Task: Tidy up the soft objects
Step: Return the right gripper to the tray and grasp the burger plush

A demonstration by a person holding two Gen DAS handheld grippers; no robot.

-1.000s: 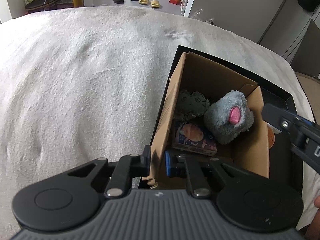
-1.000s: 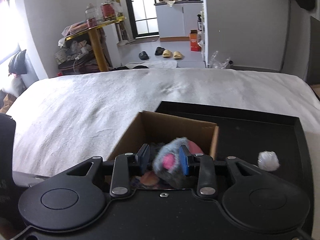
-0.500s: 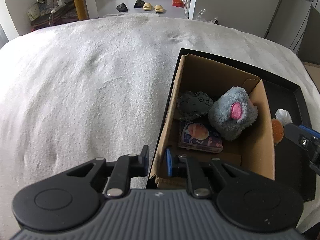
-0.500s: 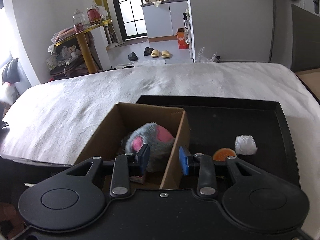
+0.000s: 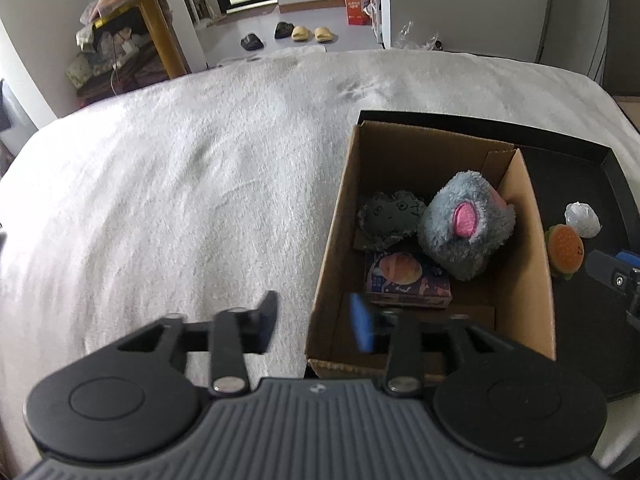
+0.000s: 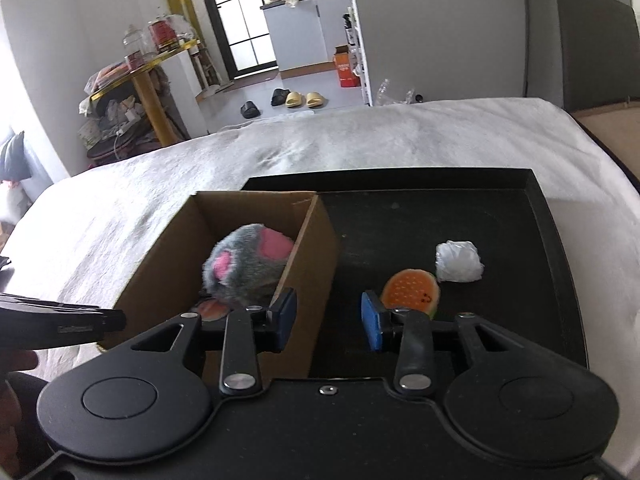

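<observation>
Above the cardboard box (image 5: 524, 264), both tongs parted, empty.

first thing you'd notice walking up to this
The fluffy grey plush mouse with pink ears, sitting in the open cardboard box on the black tray. Next, the orange burger toy and a crumpled white ball lying on the tray to the box's right, just beyond the open right gripper.

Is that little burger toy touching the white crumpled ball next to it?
Cannot tell. In both wrist views the burger and ball sit edge to edge, showing neither gap nor contact.
</observation>
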